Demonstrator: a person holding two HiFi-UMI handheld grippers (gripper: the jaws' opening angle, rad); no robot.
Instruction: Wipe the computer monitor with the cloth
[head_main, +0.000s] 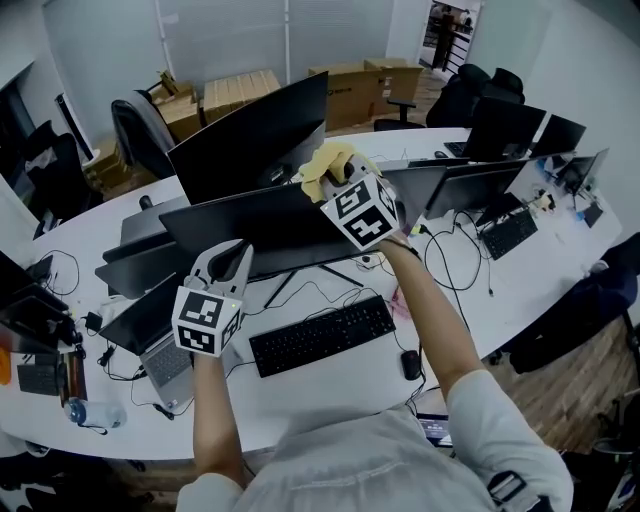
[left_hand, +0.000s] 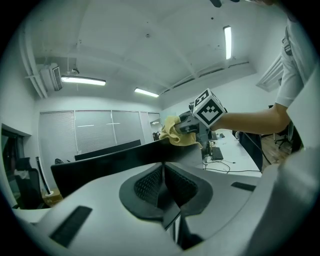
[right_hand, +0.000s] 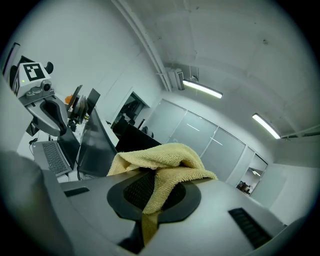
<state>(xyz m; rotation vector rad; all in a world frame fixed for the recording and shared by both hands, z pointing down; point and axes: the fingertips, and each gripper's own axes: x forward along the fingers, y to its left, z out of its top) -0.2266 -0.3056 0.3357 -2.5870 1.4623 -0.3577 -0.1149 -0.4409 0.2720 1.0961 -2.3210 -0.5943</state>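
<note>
The cloth (head_main: 322, 165) is pale yellow terry, crumpled into soft folds, and sits just above the middle of the head view, bunched at the top edge of the computer monitor (head_main: 270, 235). It is pinched between the closed jaws of the right gripper (right_hand: 150, 195), with one strip trailing down between them. The monitor is wide, thin and black with a dark screen, standing upright across the centre of the frame.

Desk (head_main: 330, 392): we see one long, white, curved surface.
Middle, near edge: a black keyboard (head_main: 322, 335), with a mouse (head_main: 411, 364) just beside it on the right.
Behind that keyboard: the monitor (head_main: 270, 228) on its stand.
Left end: an open laptop (head_main: 165, 362); a water bottle (head_main: 97, 412) lying at the near edge.
Right end: we note a second keyboard (head_main: 510, 232).
</note>
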